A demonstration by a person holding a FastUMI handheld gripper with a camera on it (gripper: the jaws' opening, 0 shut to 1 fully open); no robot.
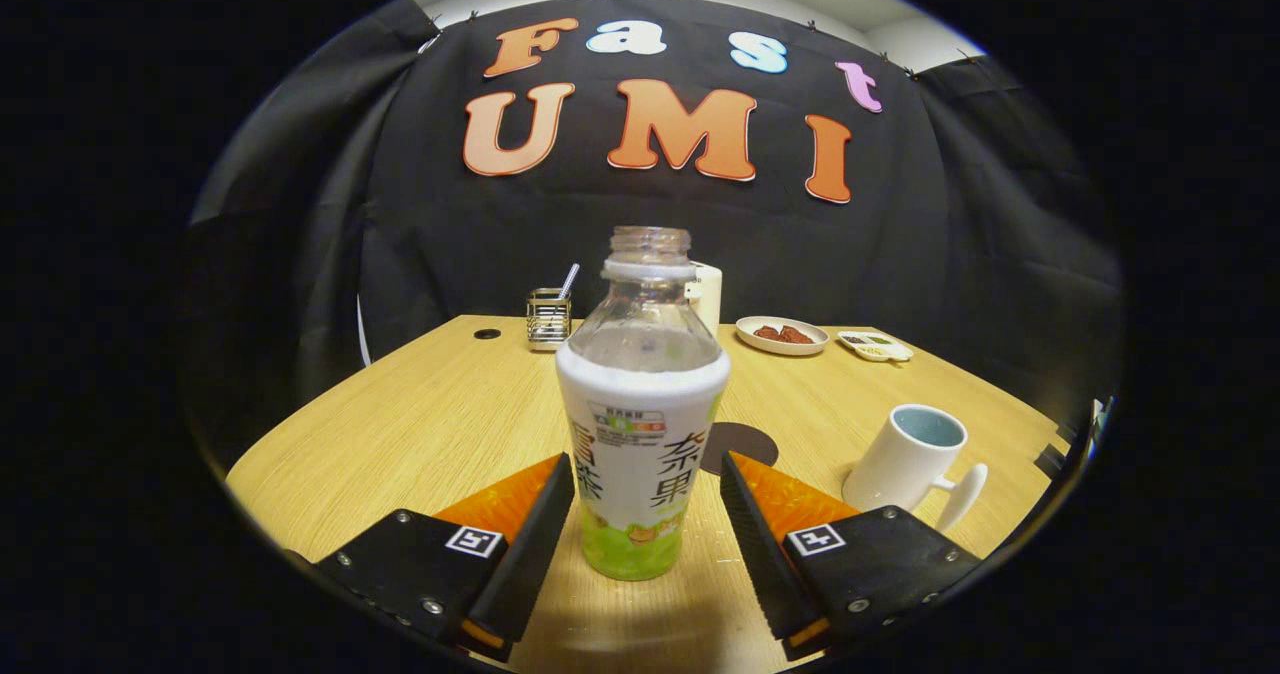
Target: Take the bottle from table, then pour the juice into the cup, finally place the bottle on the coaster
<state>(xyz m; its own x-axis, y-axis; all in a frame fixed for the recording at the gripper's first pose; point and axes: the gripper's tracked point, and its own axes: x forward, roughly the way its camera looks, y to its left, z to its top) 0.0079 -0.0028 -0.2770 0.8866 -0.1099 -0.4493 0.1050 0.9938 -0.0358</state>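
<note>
- Straddling the bottle [641,424], the gripper [647,544] sits at the bottom centre of the frame with its two black fingers [520,554] spread apart; the left one looks to be touching or nearly touching the bottle's side, while a clear gap remains on the right, so nothing is clamped yet.
- Standing upright between the fingers on the table [420,424], the bottle has no cap; its upper part is clear ribbed plastic and a glossy white and green wrapper covers the lower body.
- Judging by this, the task is at its first step: the bottle has not been taken, and pouring and placing are both left.
- Just behind the bottle, to its right, a dark flat round coaster [745,444] lies on the wood.
- At the lower right of the frame, beyond the right finger, stands a smooth white cup [910,459] with a pale blue inside and a curved handle; it looks empty.
- The table is light wood-grain laminate, matte and flat.
- Toward the centre and upper right, at the far edge, sit a wire holder [548,316], a white container [708,294], a small plate [781,335] of brown food, and a small tray [874,346].
</note>
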